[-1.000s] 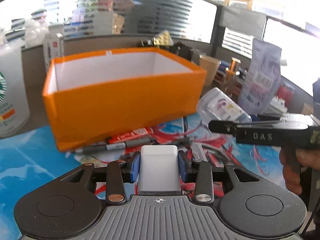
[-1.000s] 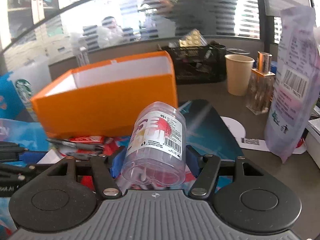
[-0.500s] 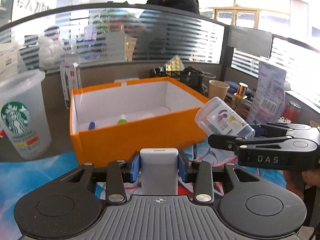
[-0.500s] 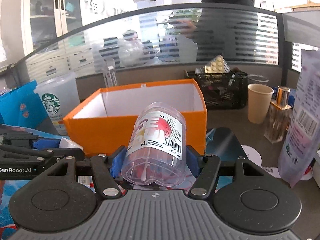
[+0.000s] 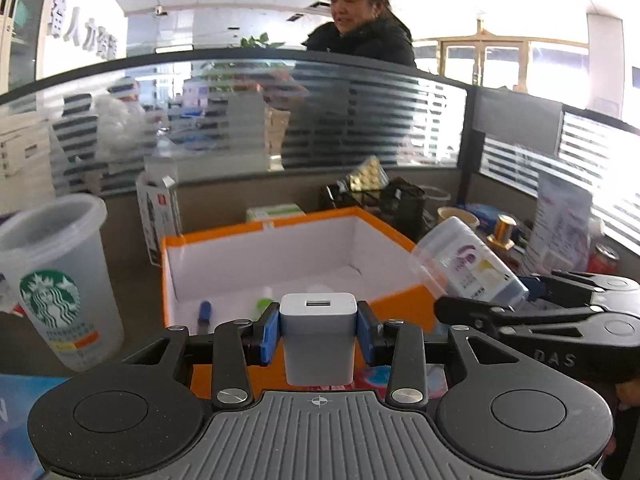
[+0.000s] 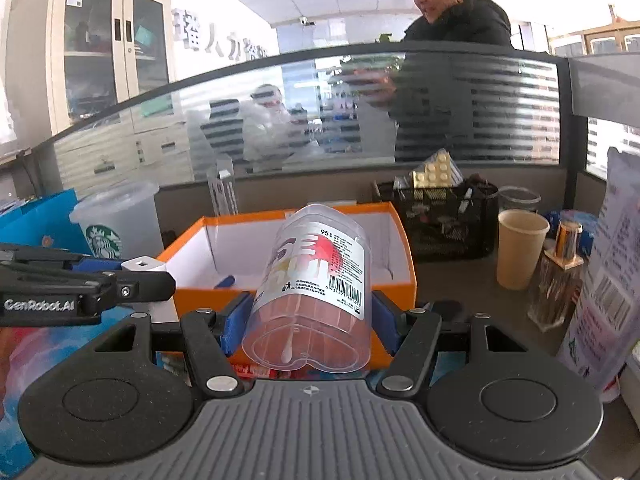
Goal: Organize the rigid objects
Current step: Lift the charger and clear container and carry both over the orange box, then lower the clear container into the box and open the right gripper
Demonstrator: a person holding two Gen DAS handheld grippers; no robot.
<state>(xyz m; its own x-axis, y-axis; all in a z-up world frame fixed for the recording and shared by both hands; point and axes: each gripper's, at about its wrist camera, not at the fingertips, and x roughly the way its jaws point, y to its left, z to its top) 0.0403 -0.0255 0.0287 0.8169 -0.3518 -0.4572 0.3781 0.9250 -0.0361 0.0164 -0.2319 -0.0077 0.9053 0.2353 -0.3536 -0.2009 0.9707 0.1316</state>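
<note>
My left gripper (image 5: 318,332) is shut on a white USB charger block (image 5: 318,336), held above the near wall of the orange box (image 5: 276,228). The box has a white inside; a blue pen (image 5: 205,312) and a small green-capped item (image 5: 264,304) lie on its floor. My right gripper (image 6: 310,320) is shut on a clear plastic cotton-swab container (image 6: 316,292) with a printed label, tilted, in front of the orange box (image 6: 384,210). In the left wrist view the right gripper (image 5: 540,320) and its container (image 5: 468,268) hang beside the box's right wall.
A Starbucks cup (image 5: 60,280) stands left of the box. A black mesh organizer (image 6: 440,216), a paper cup (image 6: 520,246), a perfume bottle (image 6: 560,276) and a printed pouch (image 6: 616,276) stand at the right. A glass partition runs behind, with a person beyond it.
Both grippers have risen with their loads. The box's inside and its contents have come into view, and the pens and clutter before the box have dropped out of sight.
</note>
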